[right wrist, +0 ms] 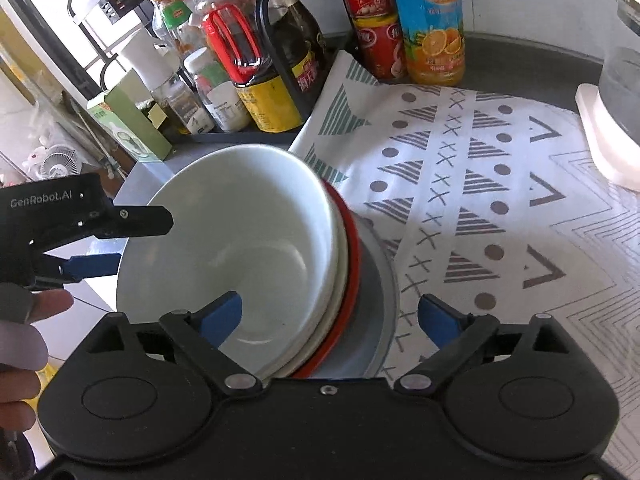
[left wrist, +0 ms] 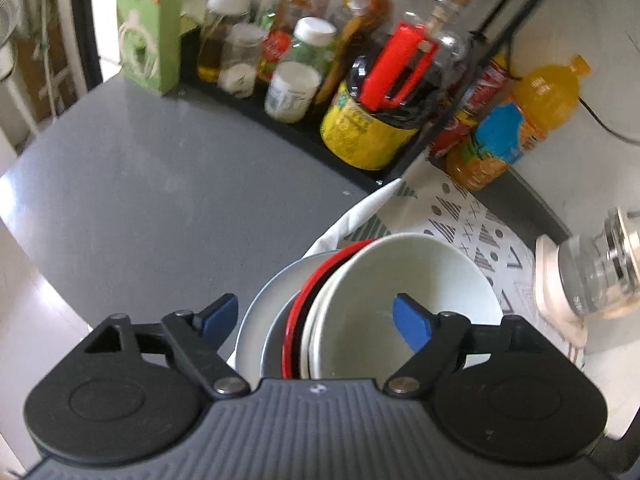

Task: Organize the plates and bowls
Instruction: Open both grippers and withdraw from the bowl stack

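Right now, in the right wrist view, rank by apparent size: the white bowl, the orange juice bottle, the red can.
1. White bowl, though it is nearest the camera, which inflates it.
2. Orange juice bottle.
3. Red can.

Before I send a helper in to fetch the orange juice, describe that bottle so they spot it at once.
Find the patterned cloth on the grey counter, then look to its far edge by the wall. There the orange juice bottle stands upright beside two stacked red cans, just right of the black condiment rack. It is the only bright orange bottle, with a blue label showing orange slices.
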`<move>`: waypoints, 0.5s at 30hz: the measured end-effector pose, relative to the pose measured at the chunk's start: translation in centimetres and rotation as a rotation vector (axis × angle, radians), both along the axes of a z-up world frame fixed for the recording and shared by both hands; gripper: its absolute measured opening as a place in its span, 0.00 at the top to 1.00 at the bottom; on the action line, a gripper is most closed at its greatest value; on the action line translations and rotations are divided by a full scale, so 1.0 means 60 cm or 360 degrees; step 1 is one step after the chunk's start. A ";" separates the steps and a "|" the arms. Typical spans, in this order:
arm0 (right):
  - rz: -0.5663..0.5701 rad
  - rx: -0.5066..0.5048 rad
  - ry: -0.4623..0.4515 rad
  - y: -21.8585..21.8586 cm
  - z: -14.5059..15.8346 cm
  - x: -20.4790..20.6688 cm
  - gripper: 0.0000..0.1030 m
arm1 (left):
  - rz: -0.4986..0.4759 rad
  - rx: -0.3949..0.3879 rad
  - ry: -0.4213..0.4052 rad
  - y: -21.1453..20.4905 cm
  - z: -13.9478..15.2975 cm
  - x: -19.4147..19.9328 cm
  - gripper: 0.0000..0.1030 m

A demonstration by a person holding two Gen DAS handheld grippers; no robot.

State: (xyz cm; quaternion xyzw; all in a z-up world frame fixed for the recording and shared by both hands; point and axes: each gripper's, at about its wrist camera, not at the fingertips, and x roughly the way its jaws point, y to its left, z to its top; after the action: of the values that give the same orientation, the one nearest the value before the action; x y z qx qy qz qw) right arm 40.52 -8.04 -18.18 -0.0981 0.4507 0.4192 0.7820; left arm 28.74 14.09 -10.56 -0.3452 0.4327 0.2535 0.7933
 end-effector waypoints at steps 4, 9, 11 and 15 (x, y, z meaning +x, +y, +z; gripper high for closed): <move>0.0044 0.0041 -0.0034 -0.012 0.017 0.000 0.02 | -0.0012 0.0047 -0.0028 -0.015 0.009 -0.004 0.19; 0.0069 0.0036 -0.0158 -0.027 0.035 -0.003 0.01 | -0.0019 0.0092 -0.0023 -0.033 0.014 -0.005 0.19; 0.0053 0.0028 -0.0205 -0.033 0.039 -0.004 0.00 | -0.0020 0.0105 -0.0028 -0.038 0.016 -0.009 0.19; 0.0009 0.0041 -0.0295 -0.049 0.056 -0.015 0.01 | -0.0064 0.0127 -0.0033 -0.048 0.022 -0.018 0.19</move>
State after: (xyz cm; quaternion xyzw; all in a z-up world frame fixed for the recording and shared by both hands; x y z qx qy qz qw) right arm 39.64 -10.97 -14.85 -0.1277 0.3706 0.4162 0.8204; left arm 27.69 11.21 -9.25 -0.3072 0.4209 0.2509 0.8158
